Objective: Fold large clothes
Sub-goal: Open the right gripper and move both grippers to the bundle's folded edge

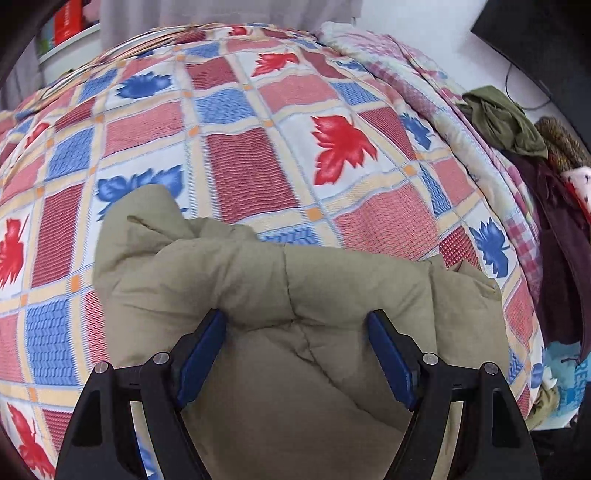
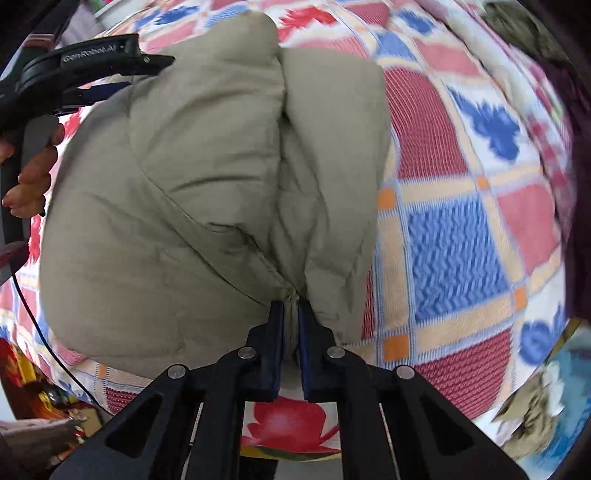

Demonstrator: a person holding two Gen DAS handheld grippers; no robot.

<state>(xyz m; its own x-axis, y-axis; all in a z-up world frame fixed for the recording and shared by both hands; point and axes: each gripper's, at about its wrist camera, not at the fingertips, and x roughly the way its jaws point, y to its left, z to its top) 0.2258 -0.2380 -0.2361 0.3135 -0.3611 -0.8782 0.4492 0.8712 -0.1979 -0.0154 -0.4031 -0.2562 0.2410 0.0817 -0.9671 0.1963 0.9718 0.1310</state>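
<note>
A puffy khaki padded jacket (image 1: 229, 266) lies bunched on a bed covered by a red, blue and white leaf-print bedspread (image 1: 258, 155). My left gripper (image 1: 295, 317) is open, its blue pads (image 1: 205, 354) spread wide on either side of a thick fold of the jacket. In the right wrist view the jacket (image 2: 184, 184) fills the middle, and my right gripper (image 2: 291, 306) is shut on a gathered seam at its near edge. The left gripper (image 2: 140, 74) shows at the top left over the jacket's far side, held by a hand (image 2: 33, 177).
A pink checked quilt (image 1: 406, 66) runs along the bed's right side. Beyond it lies a heap of clothes: an olive garment (image 1: 506, 122) and a dark maroon one (image 1: 554, 221). A blue bag (image 1: 565, 384) sits lower right. A shelf with a red box (image 1: 70, 18) stands at the far left.
</note>
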